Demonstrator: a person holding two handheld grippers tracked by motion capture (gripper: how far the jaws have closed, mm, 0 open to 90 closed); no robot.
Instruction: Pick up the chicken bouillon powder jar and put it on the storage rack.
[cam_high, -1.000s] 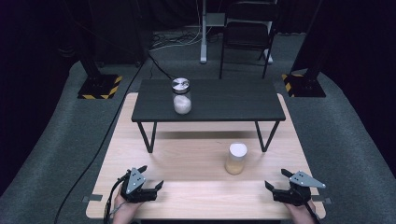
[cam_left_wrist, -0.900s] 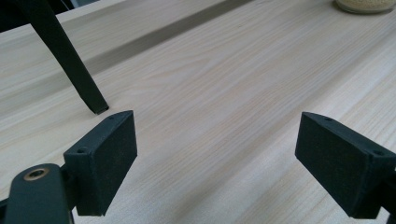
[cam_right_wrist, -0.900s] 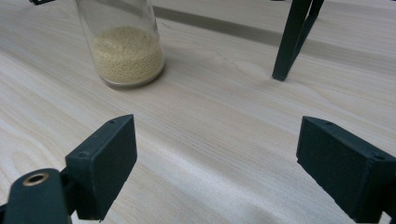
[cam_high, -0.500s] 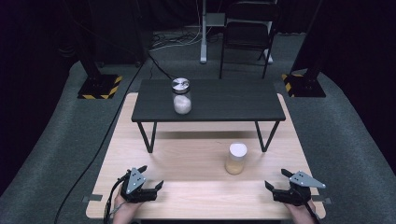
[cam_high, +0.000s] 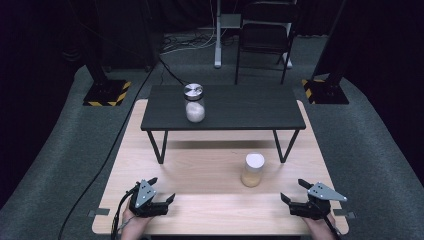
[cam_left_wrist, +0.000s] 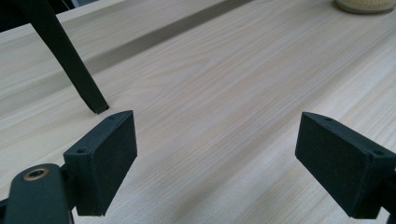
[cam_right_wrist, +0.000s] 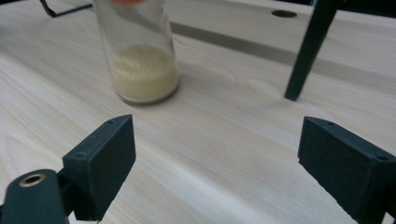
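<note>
Dark floor and black stands ring a pale wooden tabletop (cam_high: 210, 165), on which a small black table (cam_high: 222, 107) stands at the far side. On that black table sits a jar (cam_high: 194, 102) with a metal lid and white contents. A second jar (cam_high: 252, 170) — white-lidded, with tan grains at its bottom — stands on the wood, near the right hand-held gripper (cam_high: 295, 192). The left hand-held gripper (cam_high: 161, 189) rests at the near edge. Both have their jaws spread wide, holding nothing. No label or writing can be read on either jar.
</note>
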